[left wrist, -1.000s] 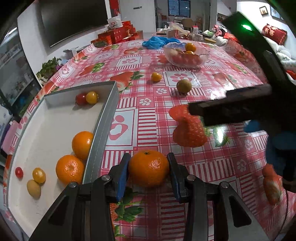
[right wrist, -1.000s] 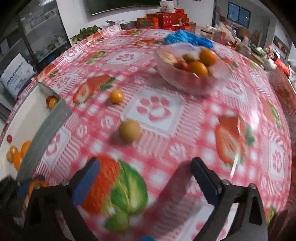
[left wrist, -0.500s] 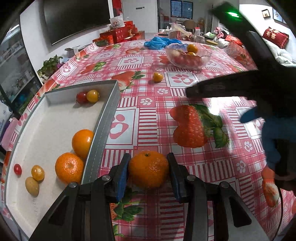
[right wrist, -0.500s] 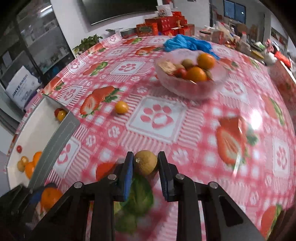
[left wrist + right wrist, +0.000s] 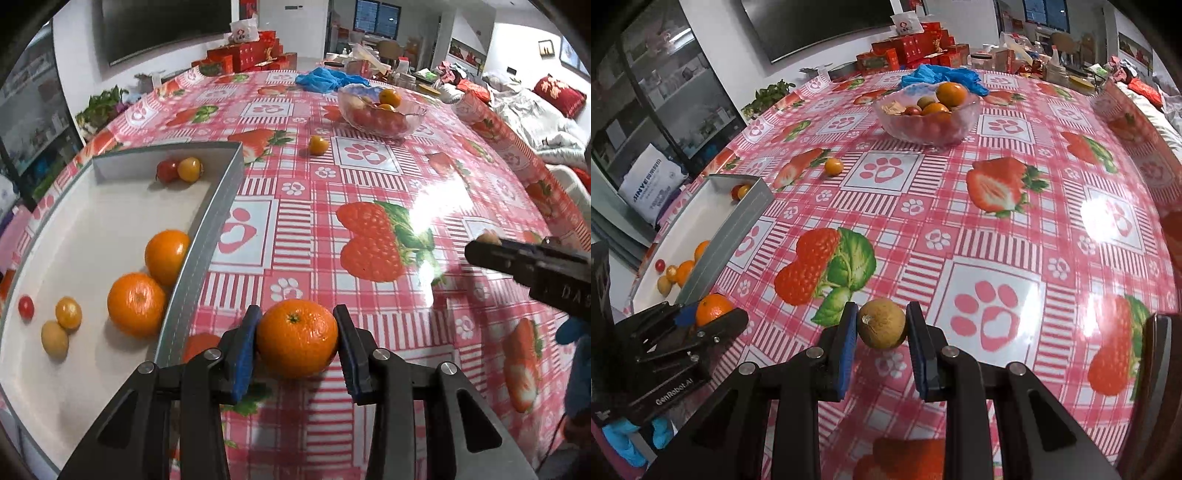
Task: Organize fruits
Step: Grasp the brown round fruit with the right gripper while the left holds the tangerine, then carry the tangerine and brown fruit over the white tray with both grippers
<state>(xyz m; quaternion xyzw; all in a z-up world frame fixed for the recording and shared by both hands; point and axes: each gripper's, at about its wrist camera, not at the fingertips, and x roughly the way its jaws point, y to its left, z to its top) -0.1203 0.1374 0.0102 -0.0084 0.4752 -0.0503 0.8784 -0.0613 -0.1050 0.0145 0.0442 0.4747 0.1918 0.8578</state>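
Observation:
My left gripper (image 5: 297,341) is shut on an orange mandarin (image 5: 297,338), just right of the grey tray's wall (image 5: 207,236). The tray holds two mandarins (image 5: 136,302), small yellow and red fruits and a brown one. My right gripper (image 5: 881,326) is shut on a small brown round fruit (image 5: 881,324), held above the tablecloth. In the right wrist view the left gripper (image 5: 701,319) with its mandarin (image 5: 713,308) shows at lower left beside the tray (image 5: 738,229). The right gripper shows in the left wrist view (image 5: 480,247) at the right.
A glass bowl (image 5: 382,110) of mixed fruit stands at the far middle, also in the right wrist view (image 5: 927,110). A small yellow-orange fruit (image 5: 317,144) lies loose before it. Blue gloves (image 5: 325,79), red boxes and clutter sit at the table's far edge.
My right gripper closed on the brown fruit, lifted it and drew back toward the near right. My left gripper stayed shut on the mandarin by the tray.

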